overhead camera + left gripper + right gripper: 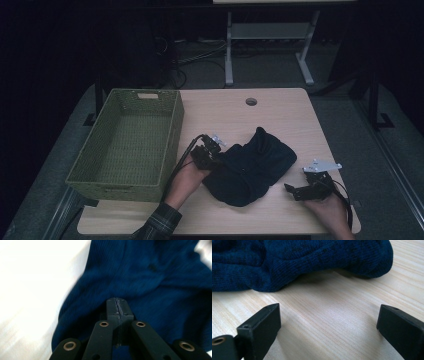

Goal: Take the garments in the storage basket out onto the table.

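A dark blue knitted cloth (pixel 255 165) lies crumpled in the middle of the light wooden table (pixel 280 110). My left gripper (pixel 218 154) is at the cloth's left edge, held by a hand in a plaid sleeve. In the left gripper view its jaws (pixel 117 303) are pressed together, with the blue fabric (pixel 150 277) bunched at their tips. My right gripper (pixel 291 189) rests low on the table just right of the cloth. In the right gripper view it (pixel 328 315) stands open over bare wood, and the cloth (pixel 299 260) lies a little beyond the fingertips.
A green woven basket (pixel 172 145) stands on the left part of the table, close to my left hand, with nothing in it. A round cable hole (pixel 251 101) sits near the far edge. Another table's legs and cables stand on the floor behind.
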### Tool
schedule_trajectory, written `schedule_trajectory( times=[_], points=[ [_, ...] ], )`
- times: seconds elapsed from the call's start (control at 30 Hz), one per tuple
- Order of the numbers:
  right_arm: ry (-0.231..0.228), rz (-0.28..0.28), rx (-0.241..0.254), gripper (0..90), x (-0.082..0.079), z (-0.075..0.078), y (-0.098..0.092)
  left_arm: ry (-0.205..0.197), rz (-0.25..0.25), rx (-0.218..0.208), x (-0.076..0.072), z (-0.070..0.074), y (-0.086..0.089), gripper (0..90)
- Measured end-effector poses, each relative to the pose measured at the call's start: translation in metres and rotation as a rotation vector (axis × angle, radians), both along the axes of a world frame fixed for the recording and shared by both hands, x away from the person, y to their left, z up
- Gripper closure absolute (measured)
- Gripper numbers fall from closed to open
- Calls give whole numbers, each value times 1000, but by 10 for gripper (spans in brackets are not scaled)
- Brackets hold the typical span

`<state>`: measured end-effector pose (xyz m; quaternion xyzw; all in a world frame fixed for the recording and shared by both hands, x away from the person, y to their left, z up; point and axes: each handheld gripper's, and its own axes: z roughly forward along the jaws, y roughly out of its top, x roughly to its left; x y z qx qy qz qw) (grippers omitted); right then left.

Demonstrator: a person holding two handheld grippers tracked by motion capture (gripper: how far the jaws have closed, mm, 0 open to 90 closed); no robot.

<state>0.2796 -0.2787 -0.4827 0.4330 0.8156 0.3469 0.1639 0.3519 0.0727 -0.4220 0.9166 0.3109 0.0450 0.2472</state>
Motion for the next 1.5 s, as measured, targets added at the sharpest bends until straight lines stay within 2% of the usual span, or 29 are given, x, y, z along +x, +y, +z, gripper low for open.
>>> schedule_trajectory(
  times=[0.1, 0.27, 0.43, 0.57, 0.73, 0.87, 0.93, 1.03, 1.13, 1.33, 1.5],
  points=[
    [0, 0, 0, 49, 0, 0, 0, 7, 9, 46, 0, -11, 1, 900],
    [0, 0, 0, 49, 0, 0, 0, 26, 7, 66, -1, -21, 3, 900],
    [0, 0, 0, 50, 0, 0, 0, 35, -3, 47, -4, -22, 4, 900],
    [-2, 3, 1, 69, 0, 0, -1, 60, -15, 5, -9, -23, 5, 900],
    [-5, 8, 3, 72, 0, 0, -2, 69, -48, 0, -18, -23, 2, 900],
    [-18, 5, 5, 73, -1, 2, -5, 69, -97, -7, -27, -23, -2, 900],
    [-29, 5, -3, 126, -2, 4, -7, 71, -116, -18, -32, -24, -4, 900],
    [-31, 2, 13, 141, -4, 8, -11, 84, -138, -48, -38, -25, -6, 900],
    [-31, 7, 28, 159, -5, 12, -13, 84, -165, -51, -46, -26, -9, 900],
    [-48, 47, 38, 205, -7, 24, -8, 88, -199, -76, -58, -27, -17, 900],
    [-55, 53, 47, 220, -1, 30, -8, 99, -210, -91, -59, -28, -19, 900]
  ],
)
